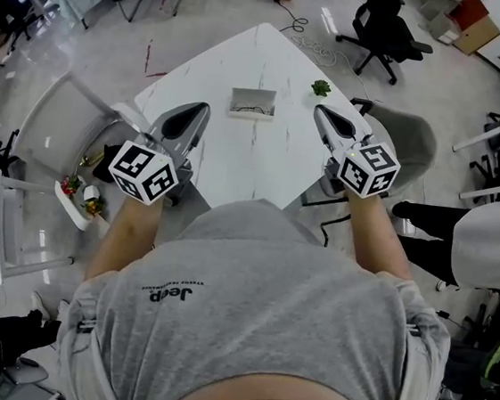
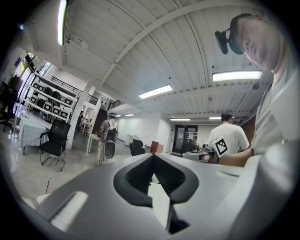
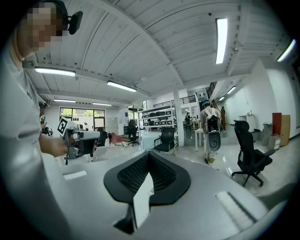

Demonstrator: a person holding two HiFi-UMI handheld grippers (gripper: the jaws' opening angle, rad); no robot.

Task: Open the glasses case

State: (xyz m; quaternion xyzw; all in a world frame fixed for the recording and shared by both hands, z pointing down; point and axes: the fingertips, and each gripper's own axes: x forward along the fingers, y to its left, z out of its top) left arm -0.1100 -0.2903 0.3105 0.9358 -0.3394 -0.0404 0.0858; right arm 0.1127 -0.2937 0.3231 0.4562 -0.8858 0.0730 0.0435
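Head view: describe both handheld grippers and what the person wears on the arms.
The left gripper and right gripper are matching silver-grey tapered shells with dark inner pads. Each carries a white cube with black square markers at the back. No cables show. The person wears a grey short-sleeved T-shirt with small dark lettering.

We see a smooth, white marble-look tabletop point(image 1: 237, 157), matt grey plastic on the left gripper point(image 1: 203, 109) and right gripper point(image 1: 319, 111), and a glossy floor point(image 1: 96, 52).

White marble-look table point(image 1: 259, 61) on glossy grey floor point(image 1: 209, 6), black office chair point(image 1: 386, 26) beyond.
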